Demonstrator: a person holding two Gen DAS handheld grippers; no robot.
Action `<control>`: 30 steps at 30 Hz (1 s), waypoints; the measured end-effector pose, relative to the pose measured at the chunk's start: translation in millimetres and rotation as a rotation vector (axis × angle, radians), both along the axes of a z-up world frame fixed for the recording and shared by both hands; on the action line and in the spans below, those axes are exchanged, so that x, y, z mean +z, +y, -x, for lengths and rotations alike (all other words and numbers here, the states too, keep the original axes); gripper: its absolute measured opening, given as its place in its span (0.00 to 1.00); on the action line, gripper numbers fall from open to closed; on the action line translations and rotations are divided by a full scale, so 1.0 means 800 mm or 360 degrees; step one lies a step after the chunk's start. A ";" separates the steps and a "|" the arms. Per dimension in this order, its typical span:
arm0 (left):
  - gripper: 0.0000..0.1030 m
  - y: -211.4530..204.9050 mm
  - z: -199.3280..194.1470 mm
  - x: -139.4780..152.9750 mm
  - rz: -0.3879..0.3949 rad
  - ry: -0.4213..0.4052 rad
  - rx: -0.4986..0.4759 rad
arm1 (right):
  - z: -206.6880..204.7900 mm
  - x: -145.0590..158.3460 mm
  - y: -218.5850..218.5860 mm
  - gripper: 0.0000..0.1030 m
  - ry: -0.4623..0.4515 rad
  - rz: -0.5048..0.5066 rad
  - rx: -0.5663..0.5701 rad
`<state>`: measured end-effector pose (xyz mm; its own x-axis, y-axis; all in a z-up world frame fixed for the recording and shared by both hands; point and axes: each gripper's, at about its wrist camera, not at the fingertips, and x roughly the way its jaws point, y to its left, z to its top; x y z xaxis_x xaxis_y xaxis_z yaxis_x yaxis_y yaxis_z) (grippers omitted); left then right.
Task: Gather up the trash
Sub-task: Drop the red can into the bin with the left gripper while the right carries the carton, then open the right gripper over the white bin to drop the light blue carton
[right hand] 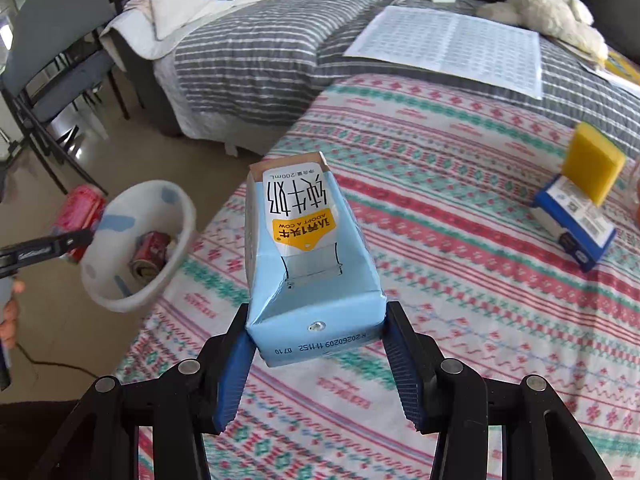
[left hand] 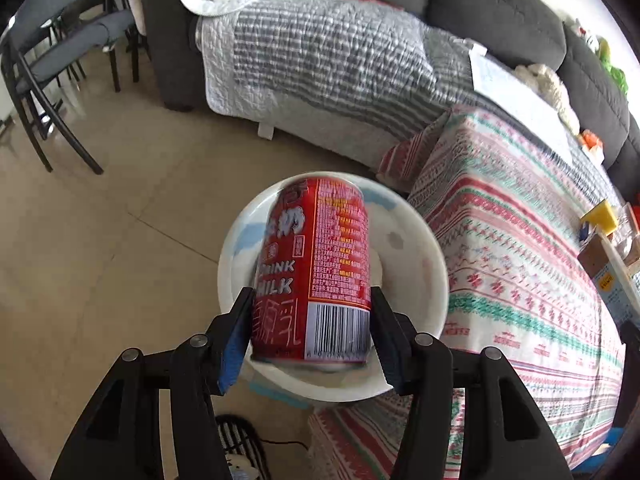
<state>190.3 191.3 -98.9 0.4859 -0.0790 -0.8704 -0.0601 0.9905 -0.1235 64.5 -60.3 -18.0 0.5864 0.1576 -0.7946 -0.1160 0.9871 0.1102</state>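
Observation:
My left gripper (left hand: 312, 308) is shut on a red milk can (left hand: 316, 268) and holds it over the open mouth of a white trash bin (left hand: 420, 264) standing on the floor beside the table. In the right wrist view the bin (right hand: 176, 208) shows at the left, with another red can (right hand: 150, 256) lying inside it, and the held can (right hand: 80, 210) is at its far rim. My right gripper (right hand: 316, 332) is shut on a light blue milk carton (right hand: 308, 256) and holds it above the patterned tablecloth (right hand: 460, 240).
A yellow sponge (right hand: 592, 164) leans on a blue box (right hand: 576, 224) at the table's right. A striped sofa (right hand: 260, 64) with a paper sheet (right hand: 452, 44) and plush toy (right hand: 548, 12) lies behind. Chairs (left hand: 52, 80) stand at the left.

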 end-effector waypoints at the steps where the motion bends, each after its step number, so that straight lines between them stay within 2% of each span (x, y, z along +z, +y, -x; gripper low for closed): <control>1: 0.64 0.001 0.000 0.002 -0.0012 -0.0005 0.0016 | 0.000 -0.001 0.005 0.53 0.0002 0.0000 0.0009; 2: 0.75 0.002 0.002 0.004 -0.0022 -0.0014 0.0032 | -0.001 -0.002 0.012 0.53 0.0005 -0.0001 0.0022; 3: 0.81 0.004 0.004 0.007 -0.0039 -0.0032 0.0054 | -0.002 -0.003 0.016 0.53 0.0007 0.0000 0.0030; 6: 0.86 0.011 0.016 0.020 -0.0084 -0.0072 0.0100 | -0.005 -0.005 0.033 0.53 0.0006 0.0005 0.0064; 13: 0.88 0.037 0.041 0.027 -0.0233 -0.0019 0.0140 | -0.026 -0.020 0.084 0.53 0.0046 -0.0001 0.0152; 20: 0.88 0.065 0.061 0.015 -0.0205 0.0084 0.0169 | -0.053 -0.037 0.149 0.53 0.0074 -0.0031 0.0266; 30: 0.88 0.081 0.078 0.019 -0.0229 0.0062 0.0138 | -0.086 -0.066 0.222 0.53 0.0094 -0.0068 0.0354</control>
